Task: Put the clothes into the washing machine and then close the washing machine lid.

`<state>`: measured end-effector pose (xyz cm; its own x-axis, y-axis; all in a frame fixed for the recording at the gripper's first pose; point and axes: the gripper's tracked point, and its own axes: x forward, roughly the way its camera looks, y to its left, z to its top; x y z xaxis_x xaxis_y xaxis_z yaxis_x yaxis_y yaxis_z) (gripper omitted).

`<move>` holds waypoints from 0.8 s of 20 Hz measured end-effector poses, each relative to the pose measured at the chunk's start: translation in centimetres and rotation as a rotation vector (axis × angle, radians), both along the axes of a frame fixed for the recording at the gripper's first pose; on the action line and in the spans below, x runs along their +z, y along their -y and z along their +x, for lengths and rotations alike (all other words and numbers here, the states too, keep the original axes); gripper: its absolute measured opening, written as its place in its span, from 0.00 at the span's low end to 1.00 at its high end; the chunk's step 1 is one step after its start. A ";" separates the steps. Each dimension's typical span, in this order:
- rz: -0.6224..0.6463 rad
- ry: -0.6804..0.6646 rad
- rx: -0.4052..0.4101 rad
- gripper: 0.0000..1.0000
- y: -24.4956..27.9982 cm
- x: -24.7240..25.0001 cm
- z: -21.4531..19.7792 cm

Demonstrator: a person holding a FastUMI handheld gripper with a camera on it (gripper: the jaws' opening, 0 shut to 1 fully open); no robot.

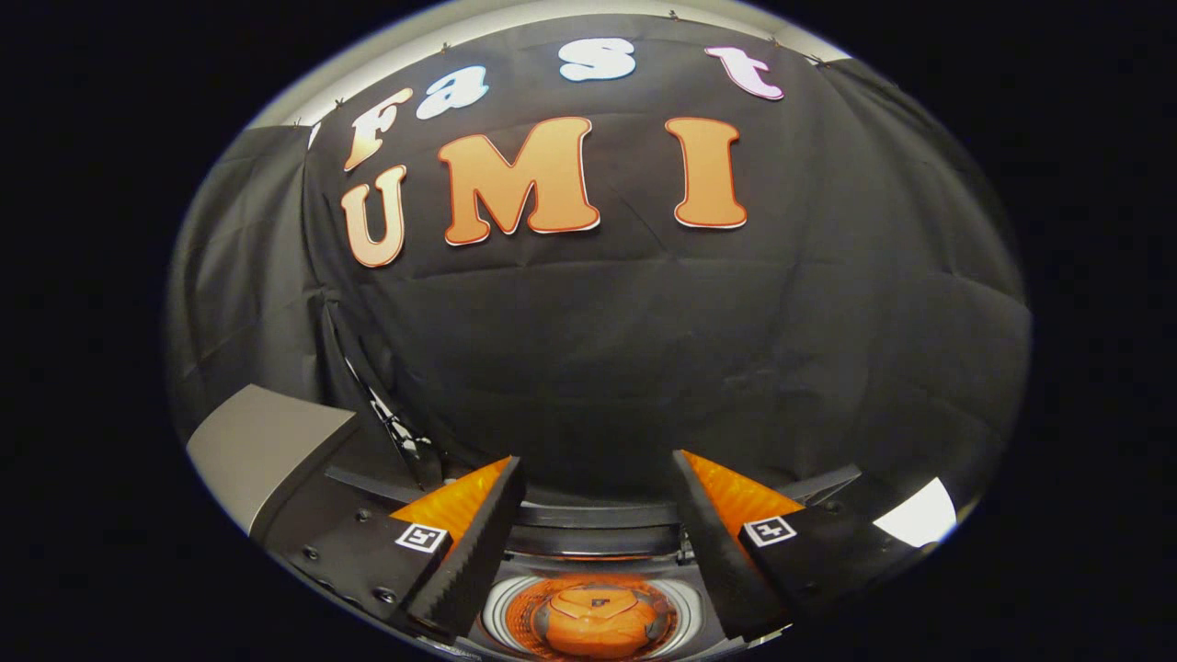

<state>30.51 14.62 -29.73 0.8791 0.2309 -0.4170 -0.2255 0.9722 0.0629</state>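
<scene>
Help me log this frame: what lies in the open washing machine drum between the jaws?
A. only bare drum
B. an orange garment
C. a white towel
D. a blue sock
B: an orange garment sits in the washing machine drum, below the open, empty gripper.

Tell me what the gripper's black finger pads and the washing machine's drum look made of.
Black finger pads: likely rubber or foam; matte, ribbed faces. The open gripper holds nothing. Washing machine drum, seen between the fingers: apparently metal; its perforated wall reflects an orange glow.

Dim, sharp fisheye view, edges strongly bowed; light glares white off a surface beside the fingers point(708, 515).
</scene>
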 end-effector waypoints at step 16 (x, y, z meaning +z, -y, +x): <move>0.026 -0.004 -0.072 0.99 -1.2 3.0 7.2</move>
<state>37.69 15.83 -26.75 0.8923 0.1779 -0.4149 -0.1548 0.9839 0.0890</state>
